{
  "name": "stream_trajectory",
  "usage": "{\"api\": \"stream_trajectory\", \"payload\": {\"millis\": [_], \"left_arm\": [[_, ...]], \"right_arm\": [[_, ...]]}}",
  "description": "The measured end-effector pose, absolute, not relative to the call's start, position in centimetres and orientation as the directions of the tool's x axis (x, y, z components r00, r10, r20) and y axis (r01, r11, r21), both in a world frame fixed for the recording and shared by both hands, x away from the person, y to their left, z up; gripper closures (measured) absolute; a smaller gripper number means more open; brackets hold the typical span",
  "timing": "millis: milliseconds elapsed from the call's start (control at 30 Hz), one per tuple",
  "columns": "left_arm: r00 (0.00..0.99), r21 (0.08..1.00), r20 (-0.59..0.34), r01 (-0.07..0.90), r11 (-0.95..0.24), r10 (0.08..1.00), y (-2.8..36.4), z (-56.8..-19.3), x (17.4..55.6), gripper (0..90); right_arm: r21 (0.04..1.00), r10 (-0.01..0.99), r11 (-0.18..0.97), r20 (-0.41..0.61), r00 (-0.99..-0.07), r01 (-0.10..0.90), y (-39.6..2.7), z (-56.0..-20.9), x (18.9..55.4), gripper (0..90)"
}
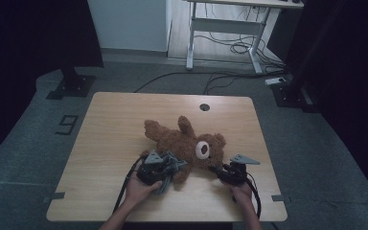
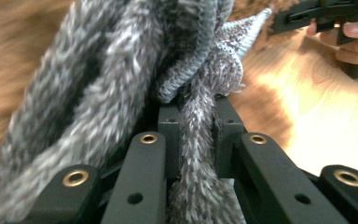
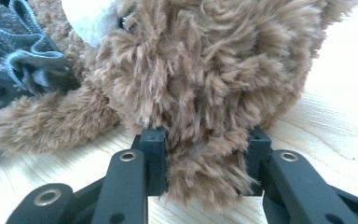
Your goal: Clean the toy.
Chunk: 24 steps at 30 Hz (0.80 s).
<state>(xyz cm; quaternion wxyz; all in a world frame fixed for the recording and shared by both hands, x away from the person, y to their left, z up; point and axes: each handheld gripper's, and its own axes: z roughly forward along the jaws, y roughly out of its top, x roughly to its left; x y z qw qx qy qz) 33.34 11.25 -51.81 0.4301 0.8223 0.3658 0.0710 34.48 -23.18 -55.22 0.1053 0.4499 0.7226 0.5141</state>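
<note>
A brown teddy bear point(image 1: 184, 143) lies on its back near the middle of the wooden table point(image 1: 105, 143), head toward the right front edge. The right claw point(image 1: 219, 171) is clamped on a tuft of the bear's head; in the right gripper view the plush point(image 3: 205, 116) bulges between the two black jaws, which pinch it low against the table. That grip looks meant to pin the bear in place so it cannot slide while the other hand works.

The left claw point(image 1: 168, 168) holds a grey knitted garment point(image 2: 121, 93), a strand of it squeezed tight between nearly closed jaws, the rest bunched above them and draped against the bear's body and near arm. From the high view the garment point(image 1: 170, 163) sits at the bear's side, just left of the head. It seems the person is dressing the bear, bringing the knit toward the head or arm; the soft weave may slip or snag on the fur.
</note>
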Motion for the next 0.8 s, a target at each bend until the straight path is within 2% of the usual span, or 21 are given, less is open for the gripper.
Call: {"api": "stream_trajectory", "payload": {"millis": [267, 367, 533, 800], "left_arm": [[0.653, 0.771, -0.190, 0.561, -0.300, 0.733, 16.9, -51.0, 33.3, 77.2], [0.640, 0.782, -0.254, 0.577, -0.236, 0.726, 17.9, -50.3, 33.6, 77.2], [0.667, 0.821, -0.206, 0.516, -0.244, 0.716, 16.2, -47.7, 34.6, 77.2], [0.702, 0.845, -0.180, 0.469, -0.256, 0.689, 11.8, -44.8, 37.5, 77.0]], "right_arm": [[0.839, 0.758, 0.072, 0.305, -0.577, 0.539, -23.2, -55.2, 34.5, 62.8], [0.840, 0.758, 0.073, 0.304, -0.578, 0.537, -23.2, -55.2, 34.5, 62.8], [0.840, 0.757, 0.076, 0.302, -0.579, 0.537, -23.2, -55.2, 34.5, 62.7], [0.842, 0.756, 0.083, 0.295, -0.584, 0.533, -23.2, -55.2, 34.5, 62.7]]}}
